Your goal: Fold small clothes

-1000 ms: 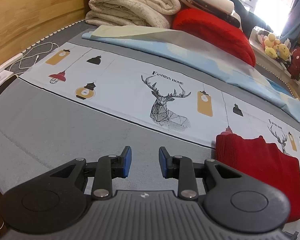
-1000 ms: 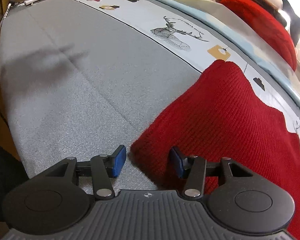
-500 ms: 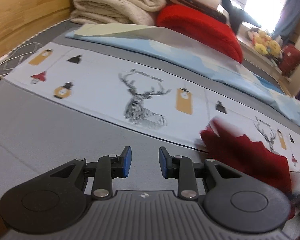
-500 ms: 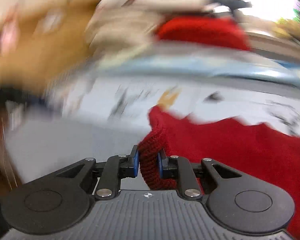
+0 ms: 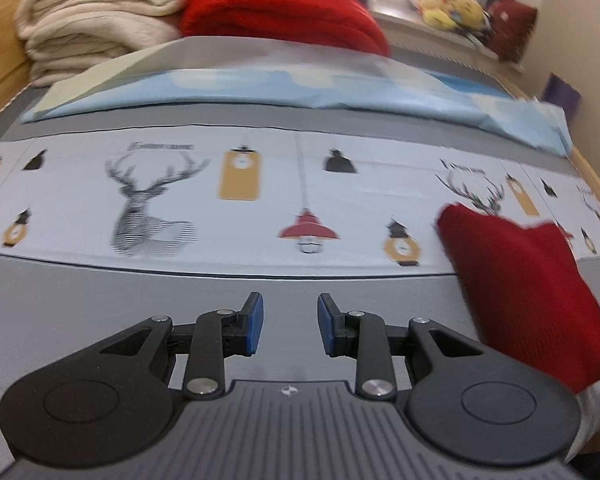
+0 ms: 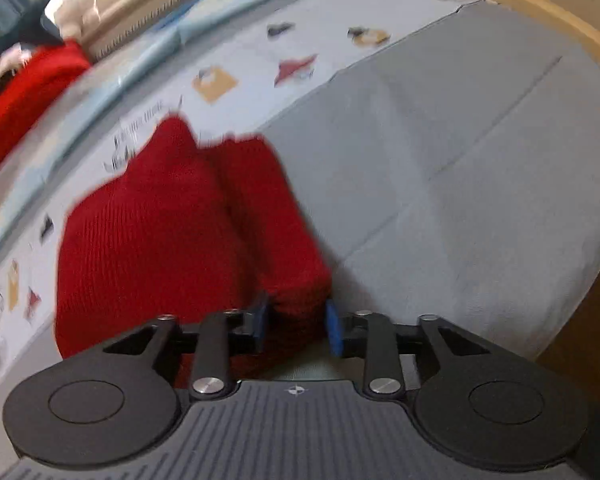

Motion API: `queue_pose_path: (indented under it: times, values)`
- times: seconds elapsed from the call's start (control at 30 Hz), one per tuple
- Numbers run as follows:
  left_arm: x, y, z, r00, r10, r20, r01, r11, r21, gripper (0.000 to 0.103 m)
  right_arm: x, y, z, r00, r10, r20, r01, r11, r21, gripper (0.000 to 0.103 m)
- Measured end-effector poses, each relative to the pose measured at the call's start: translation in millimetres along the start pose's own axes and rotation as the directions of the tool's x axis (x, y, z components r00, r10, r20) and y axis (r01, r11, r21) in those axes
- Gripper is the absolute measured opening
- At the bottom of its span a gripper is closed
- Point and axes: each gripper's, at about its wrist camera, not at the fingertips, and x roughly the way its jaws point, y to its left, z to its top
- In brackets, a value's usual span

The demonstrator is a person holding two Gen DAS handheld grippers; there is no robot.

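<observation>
Knitwear, a small red ribbed garment (image 6: pixel 152 240), is lying on the bed in a doubled-over heap, part on the grey sheet (image 6: pixel 480 180) and part on the pale printed band (image 5: pixel 260 184) with its stags, lamps and clocks. In the left wrist view the same garment (image 5: pixel 528 292) is sitting at the right edge, its far corners pointing up over the print.

The right gripper (image 6: pixel 296 322) is reaching in low and level from the near side, its blue pads (image 6: pixel 334 328) standing apart with a narrow folded lobe of the knit sitting between them. The left pad is touching the cloth; whether the right pad is pressing it I cannot tell through the motion blur, so the grip itself stays uncertain.

The left gripper (image 5: pixel 290 330) is hovering over bare grey sheet, well apart from the garment, with its jaws standing wide and nothing between them; its black linkage arms are angling outward to round hubs.

Farther off, a light blue folded quilt (image 5: pixel 300 92) is running across the bed, and behind it a stack of cream fleecy blankets (image 5: pixel 96 28) is sitting on the left beside a red cushion (image 5: pixel 284 16). Yellow plush toys (image 5: pixel 456 10) are resting on the far ledge by the bright window.
</observation>
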Motion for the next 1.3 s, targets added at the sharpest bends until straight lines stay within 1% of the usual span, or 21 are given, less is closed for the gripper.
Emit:
queue_pose_path:
  times: [0.1, 0.2, 0.27, 0.4, 0.47, 0.5, 0.53, 0.6, 0.7, 0.73, 0.77, 0.83, 0.87, 0.9, 0.93, 1.0, 1.03, 1.07, 1.1, 1.23, 1.3]
  values:
    - [10.2, -23.4, 0.8, 1.000, -0.014, -0.014, 0.014, 0.999, 0.038, 0.033, -22.0, 4.8, 31.0, 0.995, 0.058, 0.087, -0.051, 0.996, -0.072, 0.040]
    - [20.3, -44.5, -0.4, 0.999, -0.027, -0.035, 0.029, 0.997, 0.076, 0.033, -26.9, 22.5, 62.6, 0.976, 0.184, 0.114, -0.160, 0.969, -0.187, 0.053]
    - [25.6, -56.6, -2.1, 0.998, -0.041, -0.048, 0.045, 0.995, 0.092, 0.033, -7.0, 41.8, 78.5, 0.967, 0.248, 0.062, -0.222, 0.935, -0.275, 0.064]
    - [36.0, -79.6, -6.2, 0.993, -0.092, -0.079, 0.099, 0.991, 0.090, 0.033, 49.2, 49.9, 77.1, 0.958, 0.275, -0.085, -0.288, 0.916, -0.278, 0.065]
    - [41.0, -91.8, -8.1, 0.987, -0.131, -0.095, 0.139, 0.987, 0.085, 0.033, 70.2, 53.2, 69.8, 0.964, 0.214, -0.160, -0.249, 0.936, -0.248, 0.060]
    - [43.9, -100.5, -9.1, 0.982, -0.158, -0.105, 0.168, 0.981, 0.093, 0.033, 73.9, 55.6, 67.9, 0.957, 0.236, -0.168, -0.271, 0.932, -0.241, 0.059]
    - [45.9, -109.5, -10.5, 0.977, -0.182, -0.111, 0.194, 0.975, 0.105, 0.033, 75.8, 58.5, 69.9, 0.950, 0.256, -0.180, -0.296, 0.922, -0.249, 0.042]
    - [49.6, -130.8, -15.6, 0.966, -0.227, -0.124, 0.244, 0.960, 0.138, 0.033, 73.8, 61.2, 73.2, 0.944, 0.279, -0.173, -0.318, 0.911, -0.262, 0.032]
    - [52.4, -162.1, -24.4, 0.942, -0.310, -0.132, 0.330, 0.928, 0.175, 0.033, 48.5, 49.6, 82.0, 0.925, 0.371, -0.085, -0.381, 0.904, -0.194, 0.013]
    - [52.8, -171.6, -27.8, 0.932, -0.338, -0.131, 0.358, 0.916, 0.182, 0.033, 34.3, 42.9, 87.6, 0.914, 0.405, -0.013, -0.401, 0.900, -0.169, 0.000]
    - [53.1, -181.0, -30.9, 0.921, -0.367, -0.131, 0.386, 0.904, 0.186, 0.033, 23.7, 37.9, 92.1, 0.912, 0.407, 0.044, -0.395, 0.903, -0.169, 0.000]
    - [55.1, -200.6, -37.6, 0.896, -0.423, -0.138, 0.443, 0.876, 0.191, 0.033, 22.5, 27.3, 96.0, 0.950, 0.300, 0.092, -0.282, 0.944, -0.172, 0.000]
    - [56.9, -209.9, -41.2, 0.887, -0.438, -0.144, 0.460, 0.865, 0.201, 0.033, 37.2, 22.7, 92.2, 0.975, 0.218, 0.040, -0.208, 0.964, -0.164, 0.000]
    - [59.3, -217.9, -44.8, 0.884, -0.442, -0.153, 0.466, 0.858, 0.217, 0.033, 48.3, 18.3, 89.2, 0.981, 0.193, -0.019, -0.194, 0.970, -0.146, 0.000]
    - [62.5, -227.3, -49.0, 0.886, -0.434, -0.164, 0.462, 0.852, 0.245, 0.033, 53.7, 13.2, 88.2, 0.974, 0.220, -0.054, -0.224, 0.970, -0.099, 0.004]
    - [68.4, -238.3, -55.2, 0.898, -0.405, -0.173, 0.439, 0.854, 0.278, 0.033, 42.3, 14.9, 89.6, 0.942, 0.335, -0.015, -0.335, 0.938, -0.087, 0.005]
    - [70.4, -240.3, -56.2, 0.898, -0.403, -0.174, 0.438, 0.856, 0.277, 0.033, 35.7, 21.1, 88.0, 0.931, 0.364, 0.012, -0.359, 0.923, -0.138, 0.023]
    - [71.7, -241.7, -56.3, 0.898, -0.404, -0.176, 0.439, 0.857, 0.271, 0.035, 34.0, 28.6, 84.6, 0.928, 0.373, 0.025, -0.362, 0.913, -0.191, 0.051]
    - [72.2, -241.8, -55.4, 0.897, -0.406, -0.176, 0.441, 0.857, 0.266, 0.035, 35.7, 35.4, 80.1, 0.932, 0.363, 0.015, -0.351, 0.910, -0.222, 0.062]
    - [70.5, -235.2, -52.5, 0.900, -0.407, -0.158, 0.435, 0.866, 0.247, 0.035, 70.1, 50.0, 69.7, 0.942, 0.307, -0.135, -0.328, 0.924, -0.194, 0.061]
    - [68.5, -231.4, -49.9, 0.905, -0.400, -0.142, 0.424, 0.874, 0.236, 0.035, 73.8, 53.1, 64.5, 0.936, 0.304, -0.177, -0.335, 0.923, -0.191, 0.041]
